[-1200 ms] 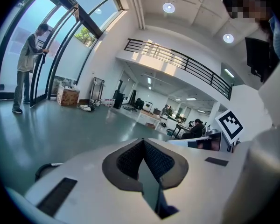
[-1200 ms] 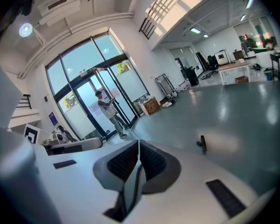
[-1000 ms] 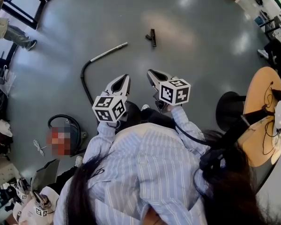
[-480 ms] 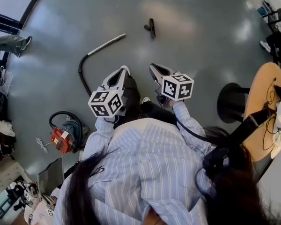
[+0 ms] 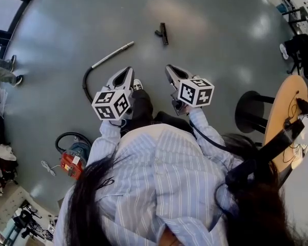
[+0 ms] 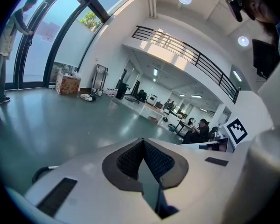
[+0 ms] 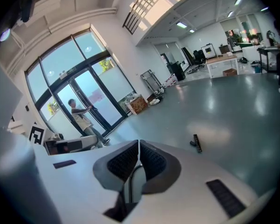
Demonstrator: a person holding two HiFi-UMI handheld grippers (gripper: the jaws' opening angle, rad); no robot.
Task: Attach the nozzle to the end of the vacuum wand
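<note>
A small black nozzle (image 5: 164, 34) lies on the grey floor ahead of me, also seen in the right gripper view (image 7: 196, 143). The silver vacuum wand (image 5: 111, 55) lies to its left, joined to a black hose (image 5: 85, 84) that curves back toward the red vacuum cleaner (image 5: 73, 161). My left gripper (image 5: 129, 69) and right gripper (image 5: 168, 67) are held out side by side above the floor, well short of both parts. Both are shut with nothing between the pads (image 6: 143, 157) (image 7: 138, 159).
A round wooden table (image 5: 282, 122) with cables and a black stool (image 5: 250, 113) stand at the right. A person (image 7: 81, 117) stands at glass doors at the far left. Desks and boxes line the hall's far side.
Both grippers have moved forward toward the wand and nozzle as I walked. The vacuum cleaner and table have slid back in the head view.
</note>
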